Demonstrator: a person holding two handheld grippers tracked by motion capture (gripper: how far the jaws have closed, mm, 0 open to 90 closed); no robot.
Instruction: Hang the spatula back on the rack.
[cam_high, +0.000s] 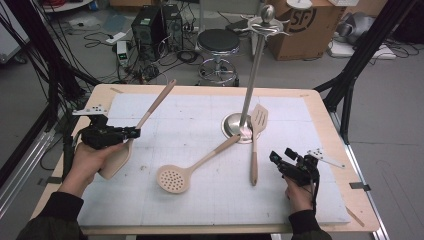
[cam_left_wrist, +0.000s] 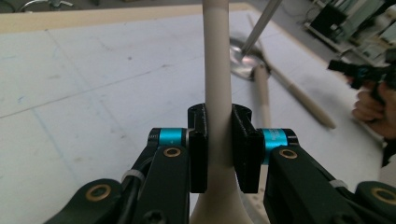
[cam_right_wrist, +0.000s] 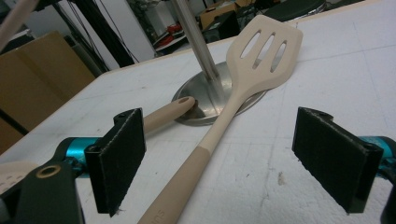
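Your left tool grips the beige spatula by its neck; your right tool stands open beside the slotted turner.

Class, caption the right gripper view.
Open right hand-held gripper faces a beige slotted spatula resting on a steel stand base.

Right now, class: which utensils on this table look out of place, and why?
The slotted spatula lies askew, its head propped on the stand's base. The skimmer lies flat, its handle end touching that base. The stand's hooks hang bare. A third utensil is clamped in the left gripper, handle tilted up.
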